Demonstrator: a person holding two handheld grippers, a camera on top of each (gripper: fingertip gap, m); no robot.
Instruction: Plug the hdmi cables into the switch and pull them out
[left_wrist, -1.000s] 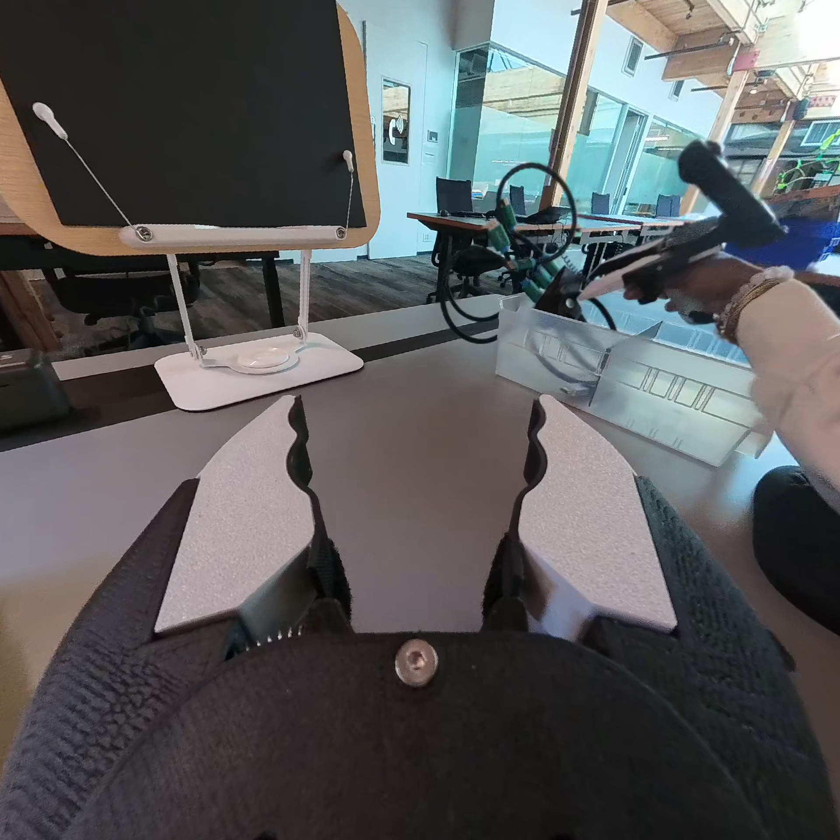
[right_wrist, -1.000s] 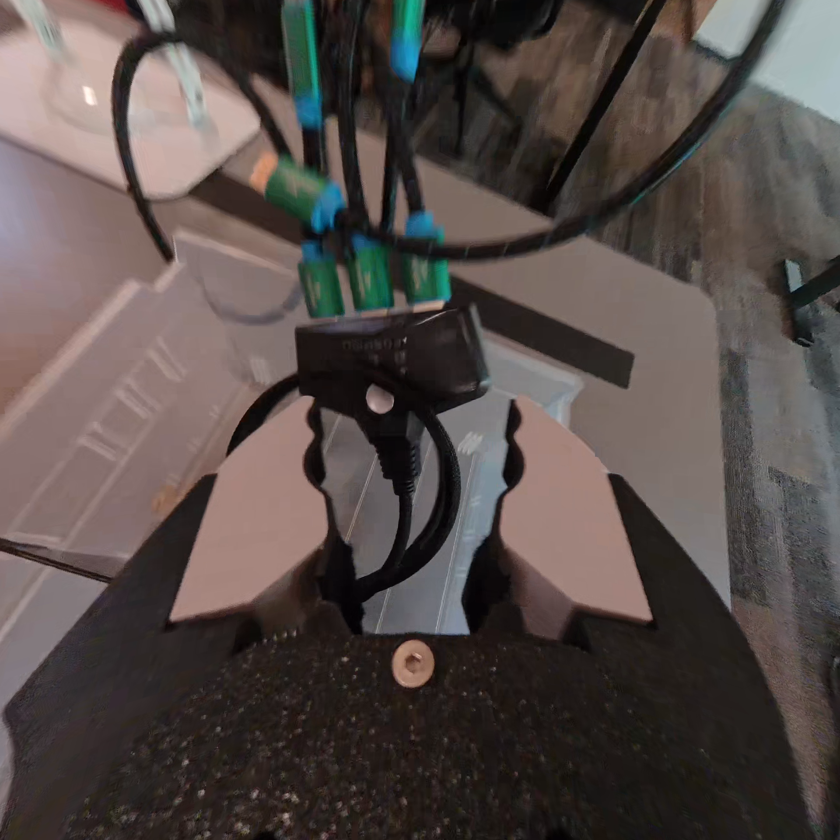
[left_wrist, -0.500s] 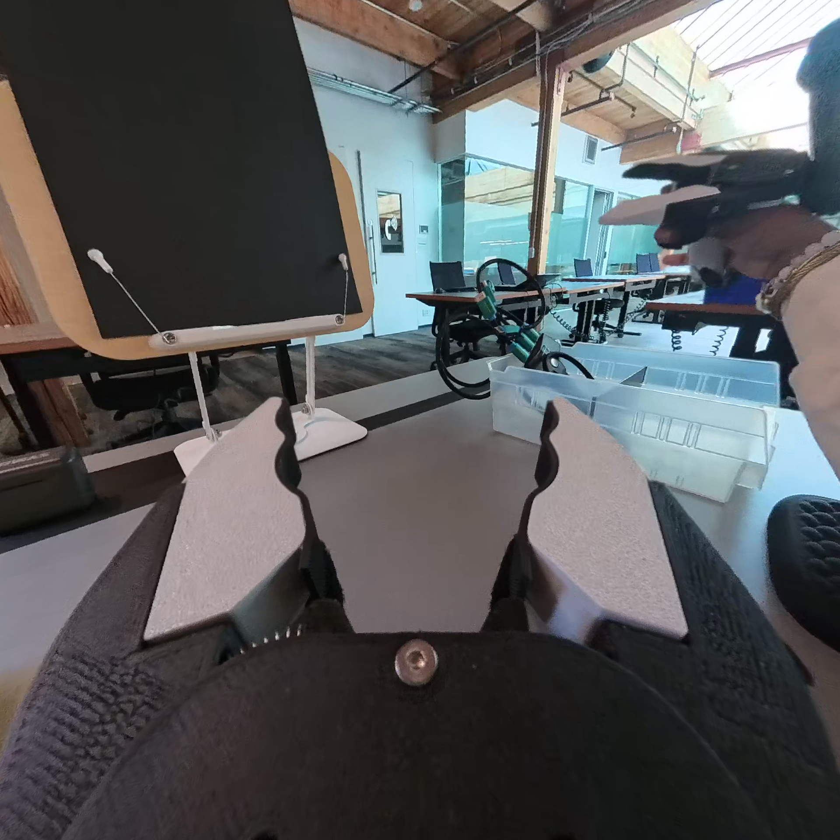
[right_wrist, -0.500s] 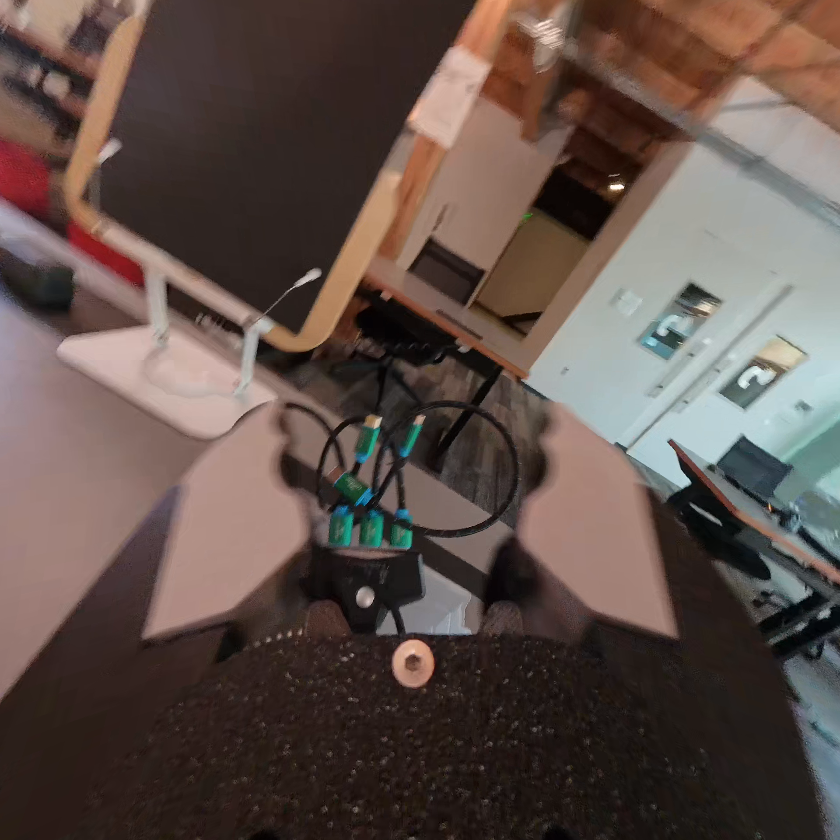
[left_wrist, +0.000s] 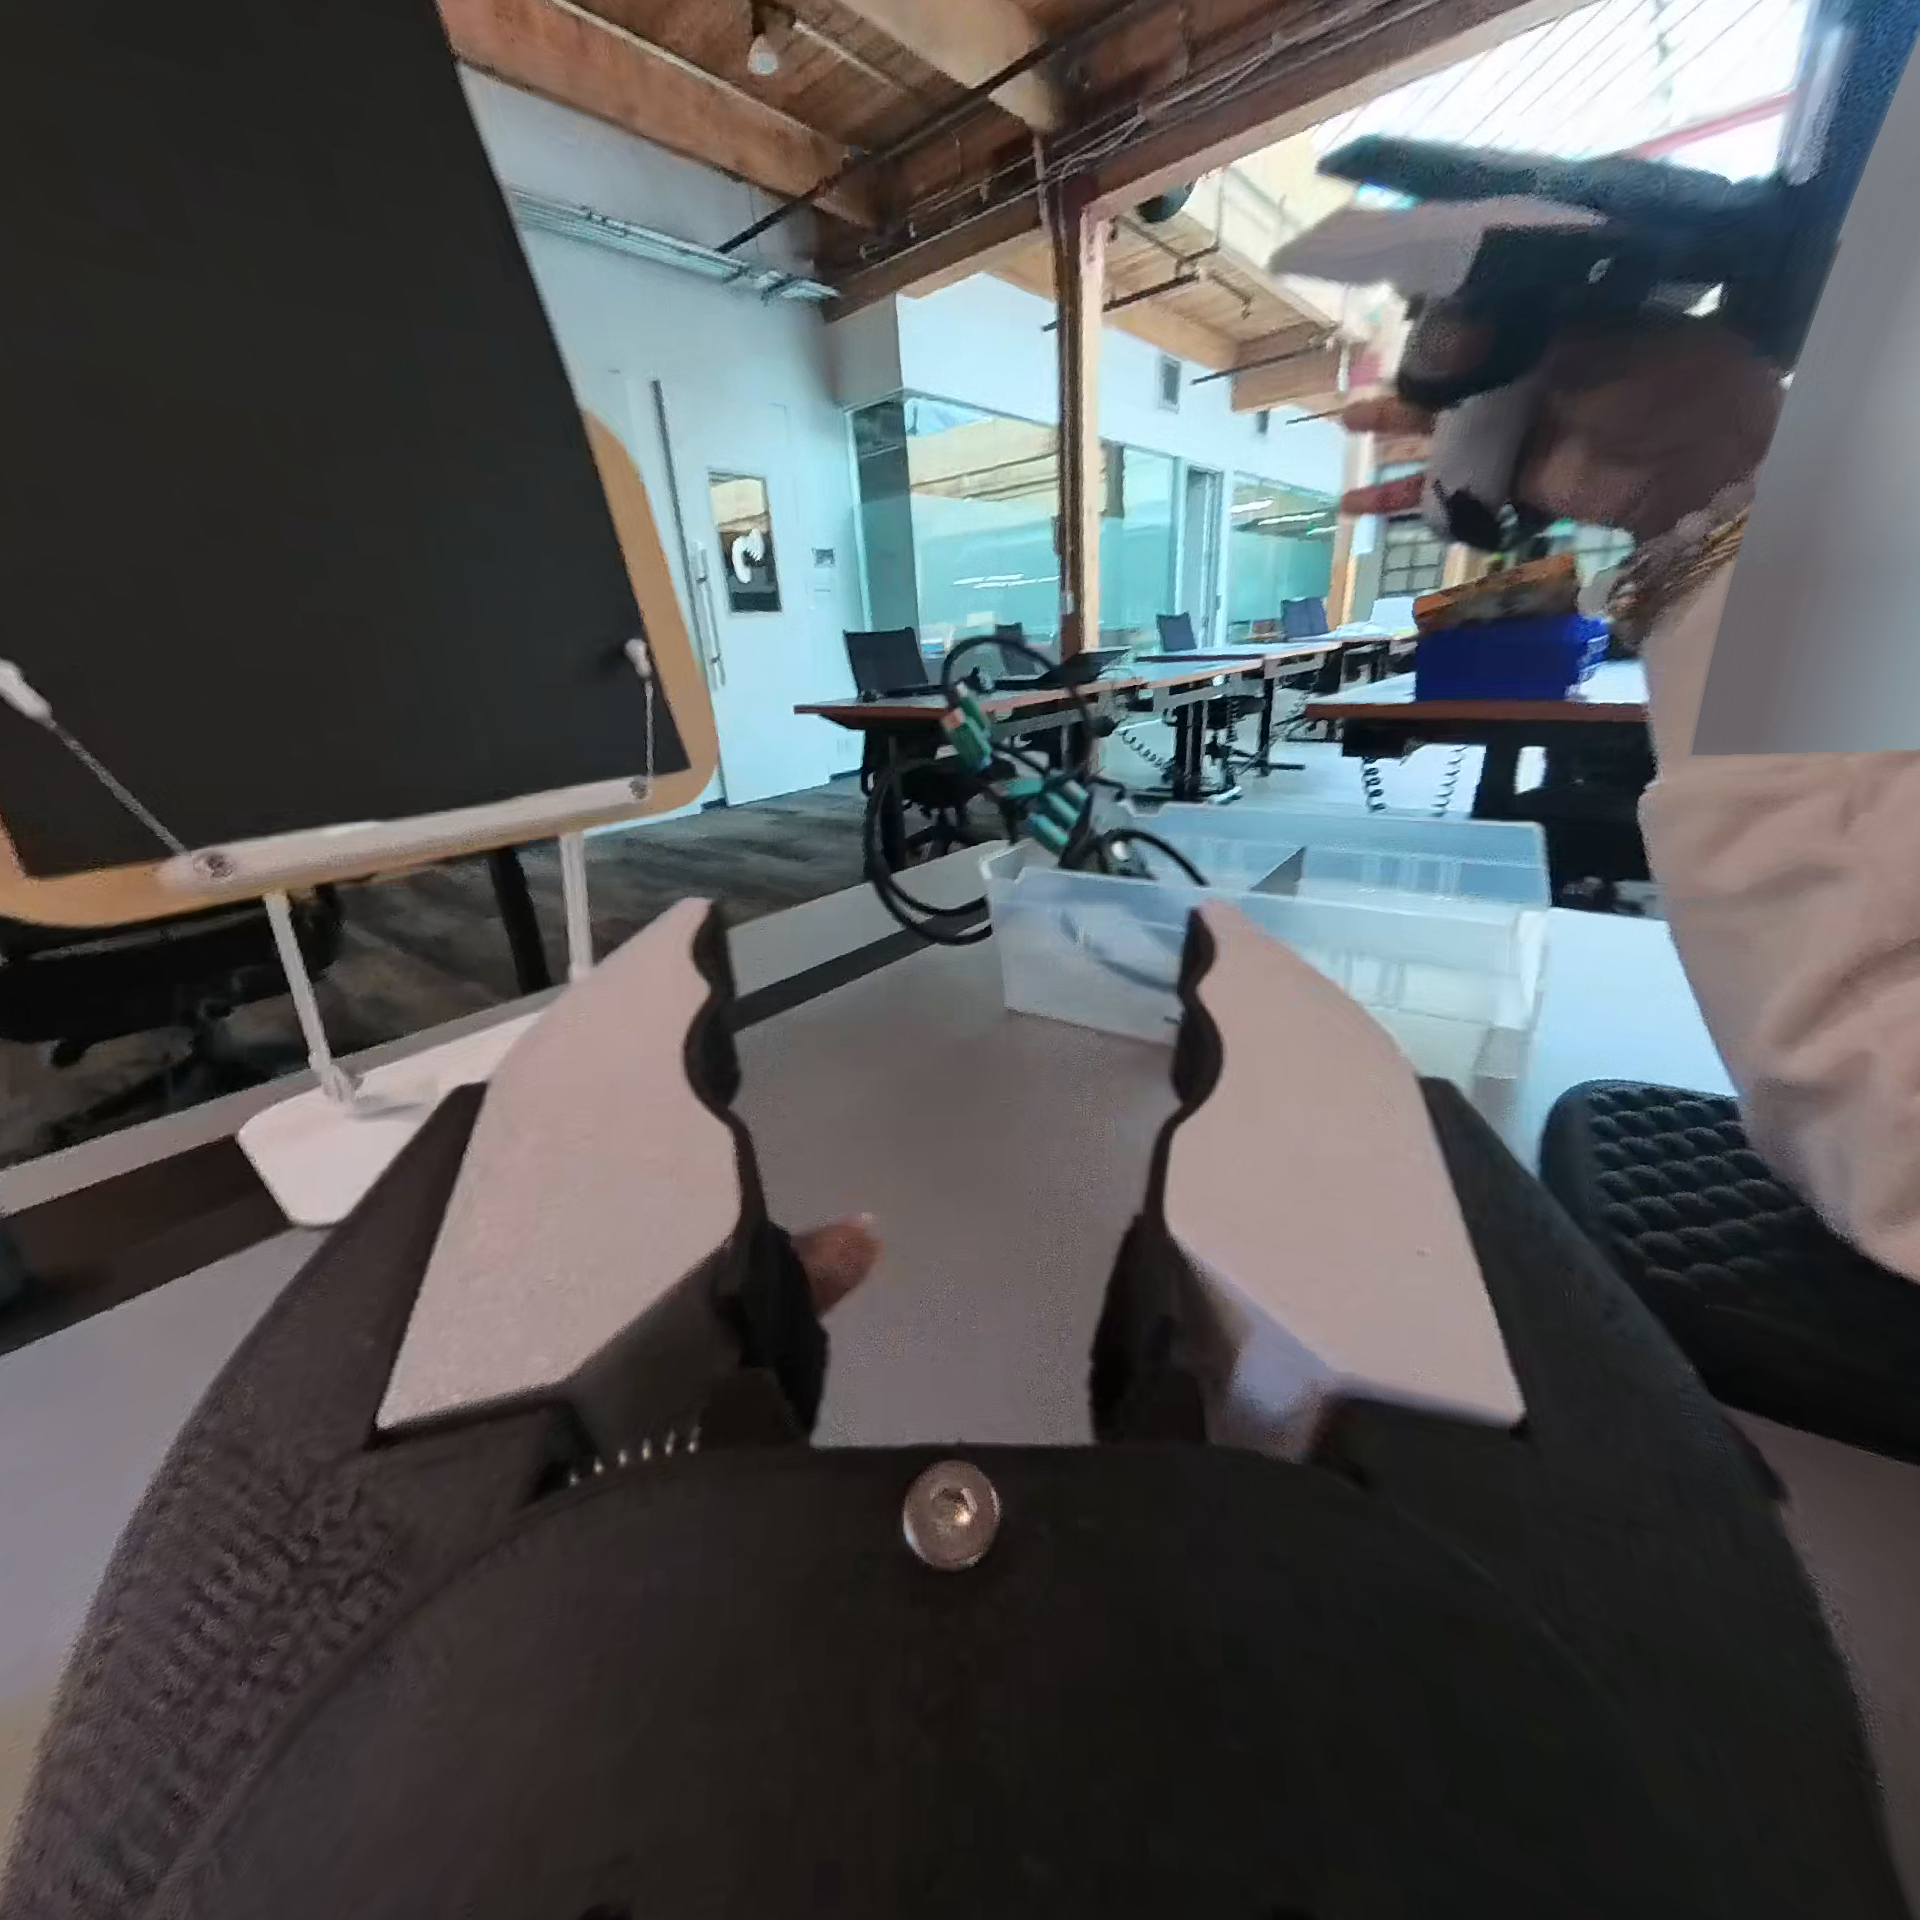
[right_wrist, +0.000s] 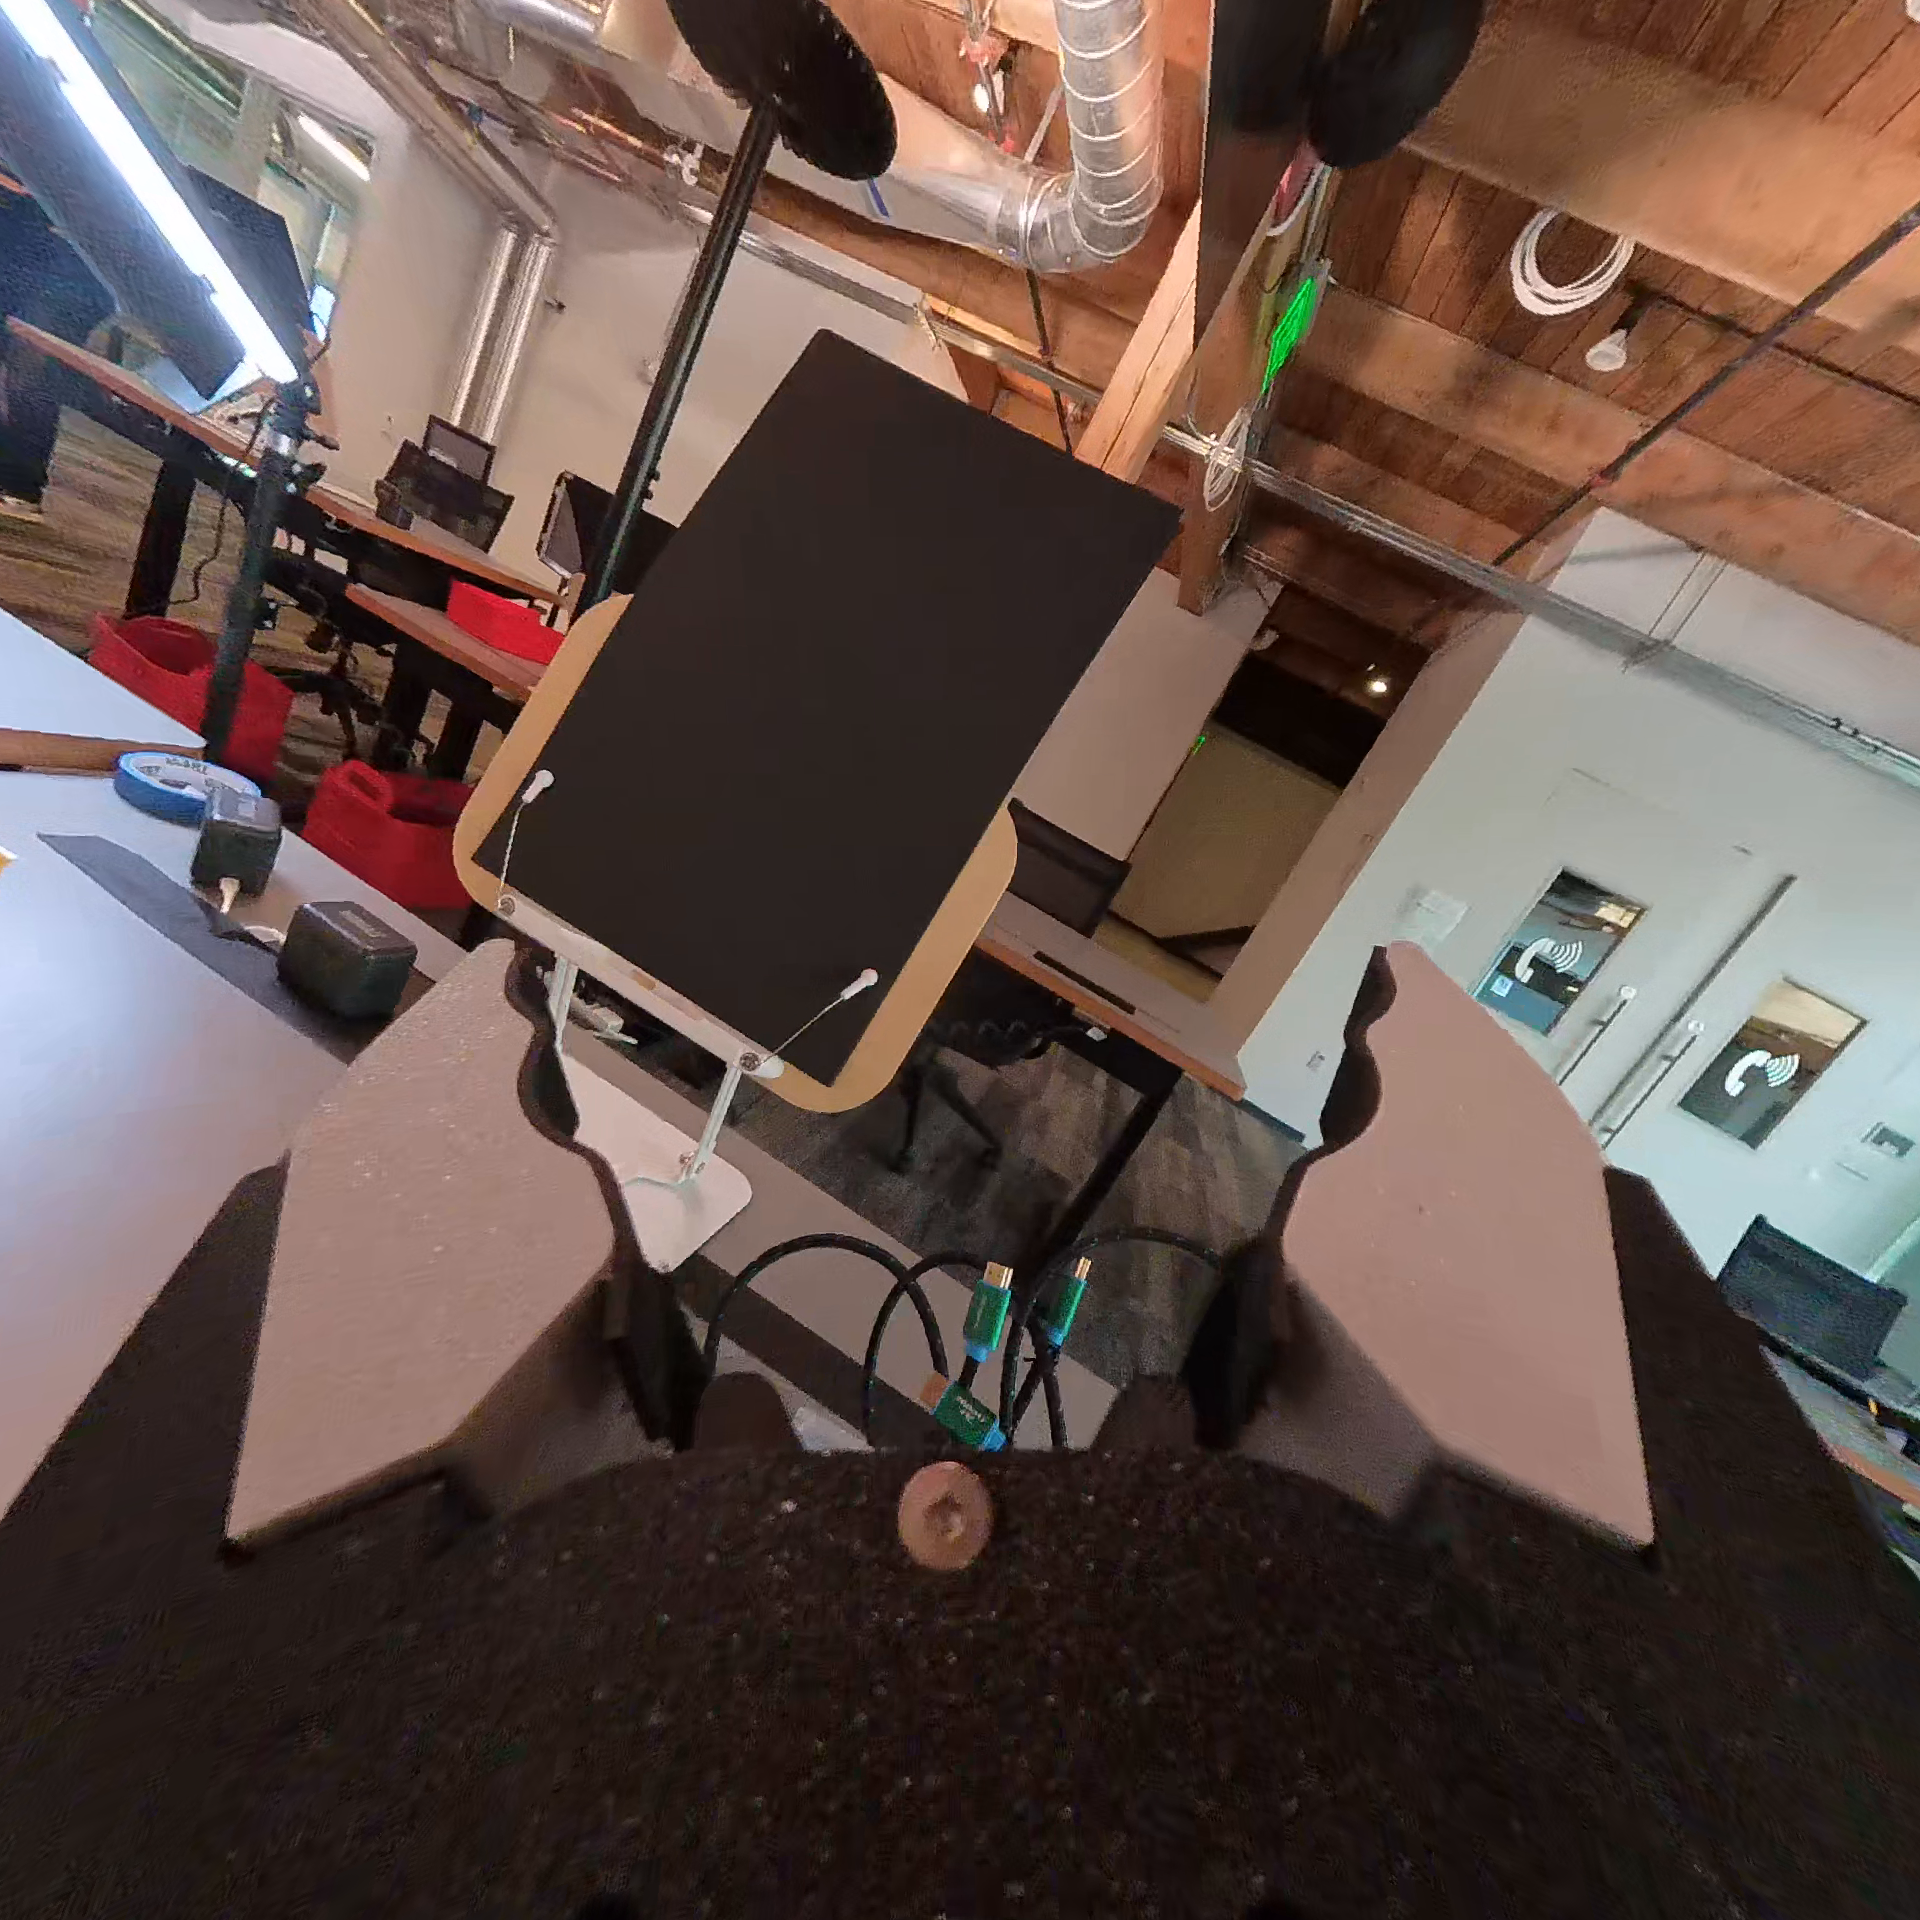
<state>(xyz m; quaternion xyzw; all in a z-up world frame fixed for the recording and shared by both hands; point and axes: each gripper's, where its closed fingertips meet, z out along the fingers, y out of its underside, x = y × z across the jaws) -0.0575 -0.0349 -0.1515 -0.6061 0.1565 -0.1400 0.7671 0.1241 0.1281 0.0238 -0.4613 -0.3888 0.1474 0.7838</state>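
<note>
Two claws seen spread, nothing pinched: left claw held low over table, right claw raised, tilted upward. Cables seen bundled in clear bin at table's far edge; switch hidden.

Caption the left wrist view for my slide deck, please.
Open left gripper over grey table, facing clear bin holding green-plugged HDMI cables.
</note>
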